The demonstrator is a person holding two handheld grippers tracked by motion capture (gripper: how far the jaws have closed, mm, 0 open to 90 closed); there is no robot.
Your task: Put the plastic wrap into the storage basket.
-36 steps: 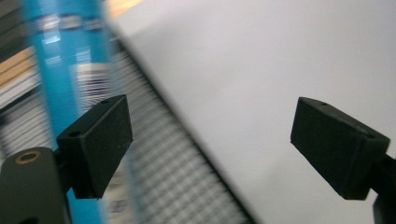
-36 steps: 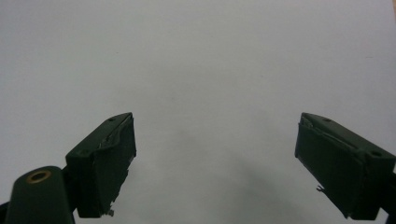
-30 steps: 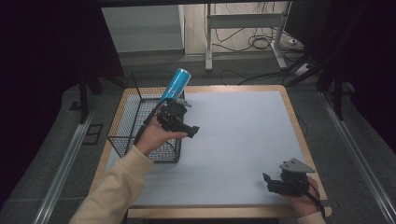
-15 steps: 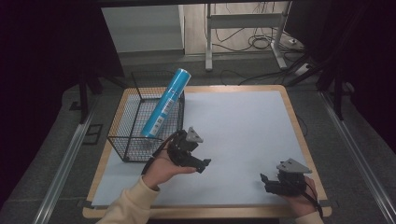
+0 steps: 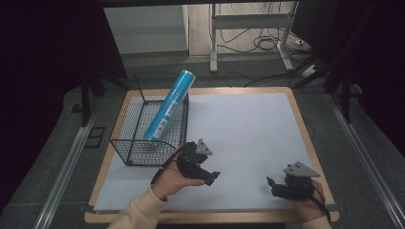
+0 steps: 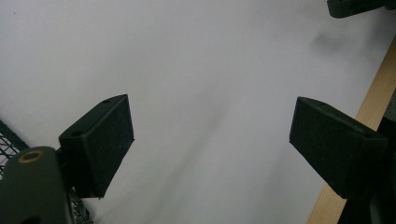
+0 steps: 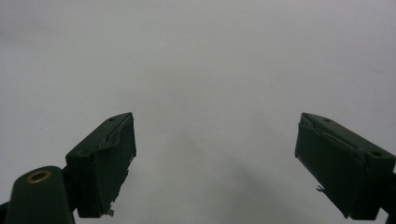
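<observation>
A: What lies around the surface (image 5: 296, 119)?
B: A grey floor (image 5: 57, 143) on every side, with a metal rail (image 5: 67, 162) along the left and another rail (image 5: 367, 157) along the right.
A: And behind it?
B: A pale panel (image 5: 143, 28), the grey legs of a stand (image 5: 248, 28), and black cables (image 5: 267, 45) lying loose on the floor. Both far corners are very dark

A wooden-edged table (image 5: 298, 114) carried a large white sheet (image 5: 239, 133) that covered nearly all of its top. A black wire basket (image 5: 138, 143) stood on the sheet at the left side, with a blue can (image 5: 170, 104) leaning inside it.
</observation>
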